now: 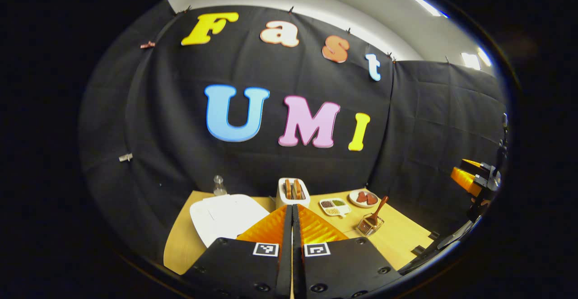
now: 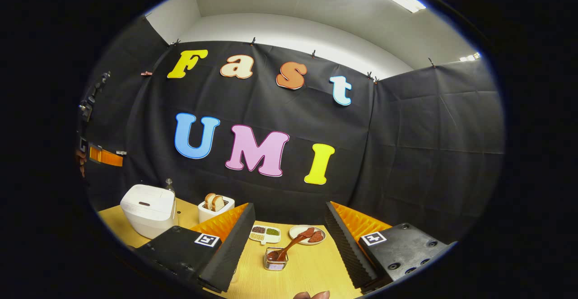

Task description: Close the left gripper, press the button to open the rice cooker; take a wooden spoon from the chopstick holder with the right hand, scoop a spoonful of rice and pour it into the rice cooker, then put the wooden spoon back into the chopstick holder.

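- The left gripper [image 1: 292, 213] has its fingers clenched together, nothing between them, raised above the table [image 1: 180, 245].
- The right gripper [image 2: 289, 226] has its fingers spread wide, empty.
- The rice cooker [image 2: 149, 208], white, smooth and rounded, sits near the table's left edge with its lid down.
- The wooden spoon [image 2: 289, 247] leans in a small wire chopstick holder [image 2: 275, 260] mid-table; it looks stiff and light, best taken by the slanting handle.
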### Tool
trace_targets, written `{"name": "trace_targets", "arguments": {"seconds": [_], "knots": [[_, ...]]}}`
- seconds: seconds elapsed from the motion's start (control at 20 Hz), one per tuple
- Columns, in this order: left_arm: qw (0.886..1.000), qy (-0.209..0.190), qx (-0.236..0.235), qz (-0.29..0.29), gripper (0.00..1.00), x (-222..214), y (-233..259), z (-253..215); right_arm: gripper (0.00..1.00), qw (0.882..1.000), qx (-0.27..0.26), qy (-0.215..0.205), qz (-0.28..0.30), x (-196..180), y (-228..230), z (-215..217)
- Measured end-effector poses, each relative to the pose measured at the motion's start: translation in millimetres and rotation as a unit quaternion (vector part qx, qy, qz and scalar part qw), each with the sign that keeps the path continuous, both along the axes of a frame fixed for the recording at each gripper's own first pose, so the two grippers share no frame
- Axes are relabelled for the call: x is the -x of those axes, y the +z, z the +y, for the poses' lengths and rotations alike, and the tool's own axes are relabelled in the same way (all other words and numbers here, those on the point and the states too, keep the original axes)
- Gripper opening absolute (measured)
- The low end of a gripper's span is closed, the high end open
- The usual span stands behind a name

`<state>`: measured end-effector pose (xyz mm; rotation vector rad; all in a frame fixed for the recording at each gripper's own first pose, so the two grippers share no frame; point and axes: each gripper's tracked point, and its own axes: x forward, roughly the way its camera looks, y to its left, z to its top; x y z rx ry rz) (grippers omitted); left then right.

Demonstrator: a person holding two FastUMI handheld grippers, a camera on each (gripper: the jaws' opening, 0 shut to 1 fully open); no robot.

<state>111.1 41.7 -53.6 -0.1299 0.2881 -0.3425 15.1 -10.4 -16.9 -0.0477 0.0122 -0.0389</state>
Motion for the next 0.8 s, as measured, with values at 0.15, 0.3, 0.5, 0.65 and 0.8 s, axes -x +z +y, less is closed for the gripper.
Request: {"name": "trace_targets", "arguments": {"seconds": [0.15, 0.3, 0.5, 0.65, 0.8], "knots": [[0.999, -0.021, -0.008, 0.048, 0.06, -35.2, -29.0, 9.8, 0.97, 1.0, 0.005, -0.011, 0.001, 3.0, -0.5, -6.1], [0.992, -0.059, -0.055, 0.099, 0.07, -58.0, -67.7, 15.2, 0.98, 1.0, 0.002, -0.023, 0.007, 5.4, -3.3, -11.2], [0.975, -0.11, -0.123, 0.15, 0.07, -80.7, -103.4, 18.7, 0.97, 0.999, 0.006, -0.044, 0.009, 10.5, -5.1, -15.3], [0.961, -0.131, -0.162, 0.184, 0.07, -93.4, -132.4, 23.2, 0.98, 0.998, 0.011, -0.056, 0.011, 15.4, -4.4, -15.5], [0.951, -0.141, -0.18, 0.207, 0.07, -98.4, -154.6, 26.1, 0.97, 0.997, 0.018, -0.069, 0.016, 16.7, -7.9, -16.2]]}}
